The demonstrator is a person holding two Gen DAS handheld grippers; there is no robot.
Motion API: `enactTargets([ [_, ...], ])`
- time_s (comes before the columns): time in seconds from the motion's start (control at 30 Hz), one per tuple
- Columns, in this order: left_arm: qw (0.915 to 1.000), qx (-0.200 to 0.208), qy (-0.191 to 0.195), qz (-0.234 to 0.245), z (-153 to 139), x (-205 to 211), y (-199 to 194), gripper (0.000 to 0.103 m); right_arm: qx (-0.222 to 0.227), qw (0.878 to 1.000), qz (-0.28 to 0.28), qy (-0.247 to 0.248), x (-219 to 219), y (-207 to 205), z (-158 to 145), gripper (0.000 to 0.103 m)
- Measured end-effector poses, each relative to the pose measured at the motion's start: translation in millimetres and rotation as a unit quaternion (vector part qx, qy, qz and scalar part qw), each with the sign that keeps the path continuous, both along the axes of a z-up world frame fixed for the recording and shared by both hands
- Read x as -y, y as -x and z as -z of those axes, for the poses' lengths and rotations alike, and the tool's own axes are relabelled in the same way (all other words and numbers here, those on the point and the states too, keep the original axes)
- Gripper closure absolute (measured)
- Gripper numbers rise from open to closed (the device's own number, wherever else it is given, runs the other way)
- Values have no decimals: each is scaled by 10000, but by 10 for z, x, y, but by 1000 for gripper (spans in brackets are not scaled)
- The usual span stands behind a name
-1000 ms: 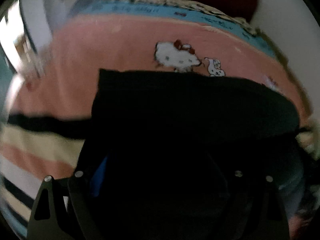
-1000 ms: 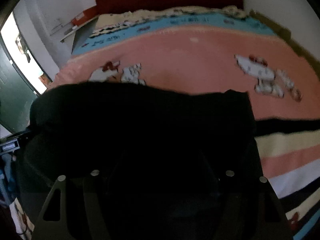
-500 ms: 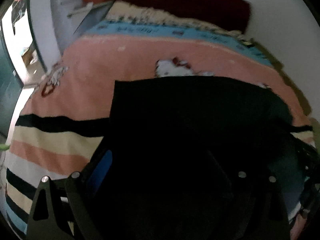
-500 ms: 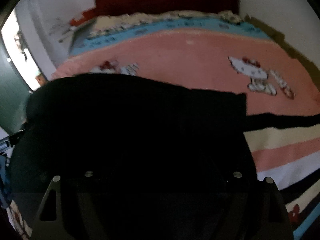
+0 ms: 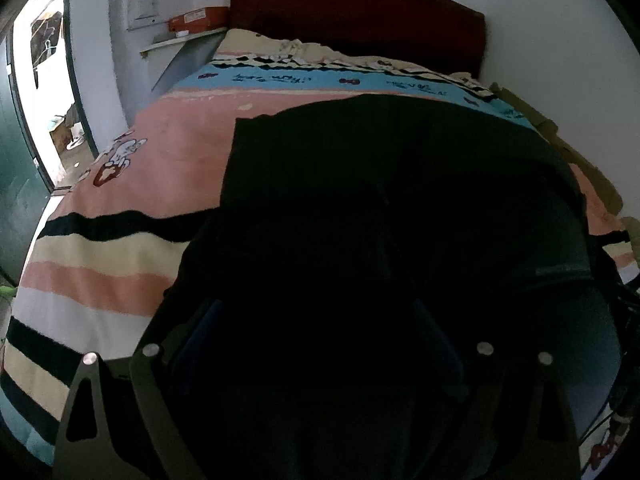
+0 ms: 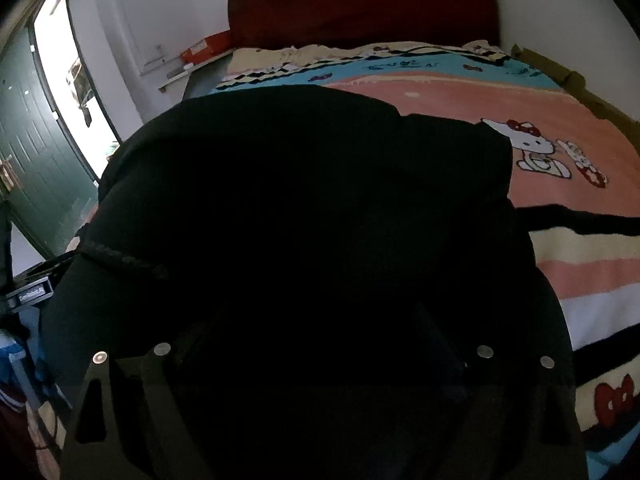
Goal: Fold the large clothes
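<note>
A large black garment [image 5: 400, 184] hangs in front of both cameras above the bed. In the left wrist view it drapes over my left gripper [image 5: 316, 312], which is shut on its edge; the fingertips are buried in dark cloth. In the right wrist view the same black garment [image 6: 304, 200] covers my right gripper [image 6: 316, 320], which is shut on it too. The cloth's far edge spreads over the pink part of the blanket. The fingers of both grippers are hidden by the fabric.
The bed carries a pink, blue and striped cartoon blanket [image 5: 160, 168] [image 6: 560, 168]. A dark red headboard [image 5: 352, 20] stands against the white wall. A green door [image 6: 36, 152] and a bright doorway lie to the left. An orange box [image 5: 196, 23] sits on a ledge.
Both grippers have lifted and tilted up with the garment. The black cloth now reaches further up the bed and covers more of the pink blanket and its cartoon figure.
</note>
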State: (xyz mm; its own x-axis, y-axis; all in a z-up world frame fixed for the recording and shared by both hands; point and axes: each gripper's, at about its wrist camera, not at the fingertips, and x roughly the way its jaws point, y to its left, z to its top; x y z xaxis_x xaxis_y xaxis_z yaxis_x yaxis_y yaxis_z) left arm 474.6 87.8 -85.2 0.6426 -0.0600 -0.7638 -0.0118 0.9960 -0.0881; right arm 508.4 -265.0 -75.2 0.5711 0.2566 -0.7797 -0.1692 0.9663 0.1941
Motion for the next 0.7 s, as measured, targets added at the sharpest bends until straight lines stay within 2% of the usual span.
enactTargets([
  [0.13,9997,133,-178,-86,-126,20,156,9,-114,9999,89,-86,51,0,-85,15],
  [0.2,9985,351,-393,-115,-189,43,303,9,57,9999,107,-68,88,108,-217,15],
  [0.3,9973,514,-512,-149,-192,59,438,9,257,9996,121,-3,169,254,-308,15],
  [0.4,9962,588,-615,-177,-134,53,492,8,200,9996,146,115,238,296,-226,15],
  [0.5,9965,610,-531,-192,-70,9,512,8,116,9996,234,-72,341,276,-112,15],
  [0.6,9966,644,-477,-199,-20,-32,515,8,136,9998,177,7,325,281,-30,14],
  [0.7,9961,702,-485,-207,23,-28,531,8,138,9996,205,-121,352,251,37,13],
])
